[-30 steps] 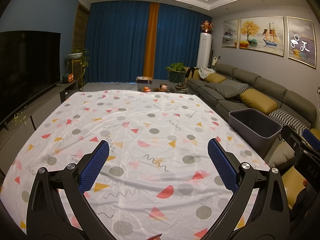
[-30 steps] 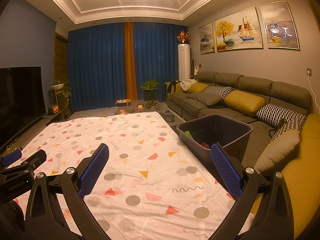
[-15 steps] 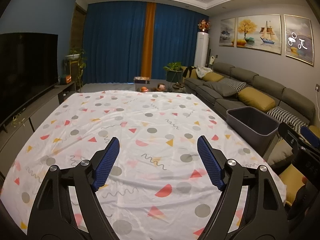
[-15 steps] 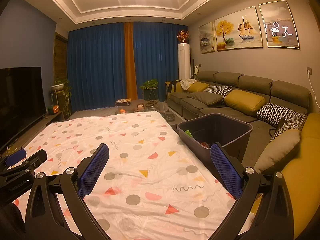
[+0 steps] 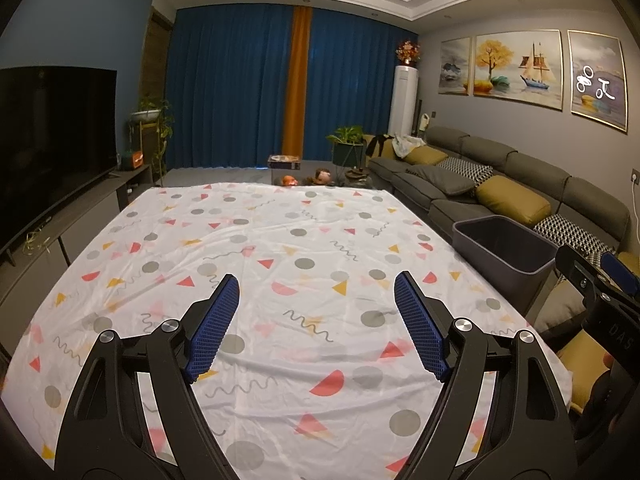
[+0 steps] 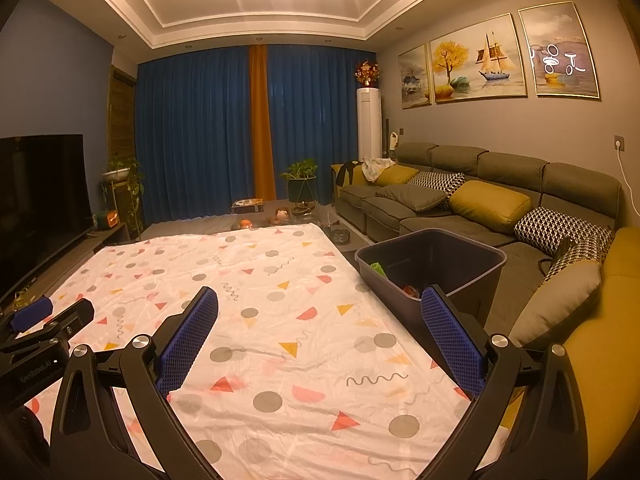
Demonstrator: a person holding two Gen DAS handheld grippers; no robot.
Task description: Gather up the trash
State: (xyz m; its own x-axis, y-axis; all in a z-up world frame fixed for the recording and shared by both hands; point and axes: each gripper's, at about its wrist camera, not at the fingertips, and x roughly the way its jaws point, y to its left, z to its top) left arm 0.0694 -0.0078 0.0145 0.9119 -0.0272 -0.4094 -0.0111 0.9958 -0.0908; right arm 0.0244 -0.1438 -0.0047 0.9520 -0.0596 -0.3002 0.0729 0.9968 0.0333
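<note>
A dark grey bin (image 6: 432, 264) stands at the right edge of the table, between it and the sofa; green and red trash lies inside it. The bin also shows in the left wrist view (image 5: 504, 244), its inside hidden. My left gripper (image 5: 318, 320) is open and empty above the near part of the patterned tablecloth (image 5: 260, 240). My right gripper (image 6: 320, 332) is open and empty above the cloth (image 6: 240, 280), its right finger in front of the bin. No loose trash shows on the cloth.
A grey sofa (image 6: 480, 200) with yellow and patterned cushions runs along the right. A TV (image 5: 52, 128) on a low cabinet stands at the left. A low table with small objects (image 5: 308, 176) and a plant (image 5: 348, 144) are beyond the far edge.
My left gripper's jaws have closed partway and it has drawn back and tilted a little. The right gripper has barely moved.
</note>
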